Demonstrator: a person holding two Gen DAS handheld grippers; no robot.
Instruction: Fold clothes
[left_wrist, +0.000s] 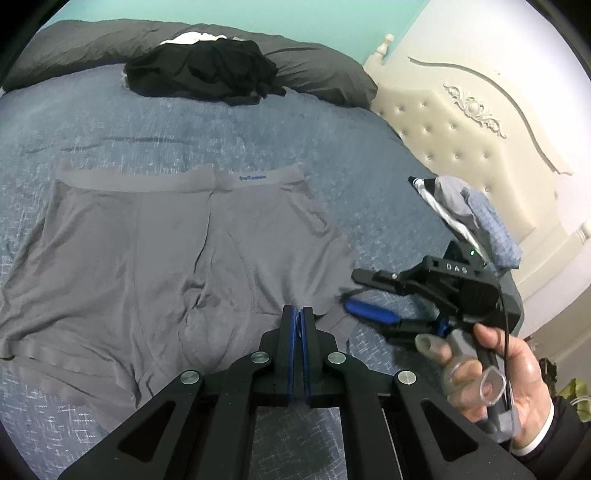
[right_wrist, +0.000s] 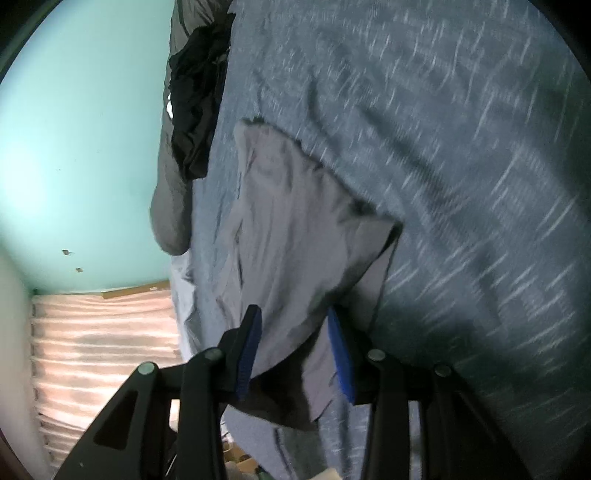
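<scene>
Your left gripper (left_wrist: 297, 314) has its jaws pressed together with nothing visibly between them, hovering just above the near hem of the grey boxer briefs (left_wrist: 166, 258). Your right gripper (right_wrist: 295, 350) has its jaws apart, straddling that garment's leg hem, and whether the pads press the cloth cannot be told from here. The briefs lie spread flat on the blue bedspread (left_wrist: 332, 147), ahead of both sets of jaws, waistband farthest away. Expect thin, light, limp fabric that sags and slides easily. Pinch it at a hem or the thicker waistband, near a corner, and take both layers so it lifts evenly.
</scene>
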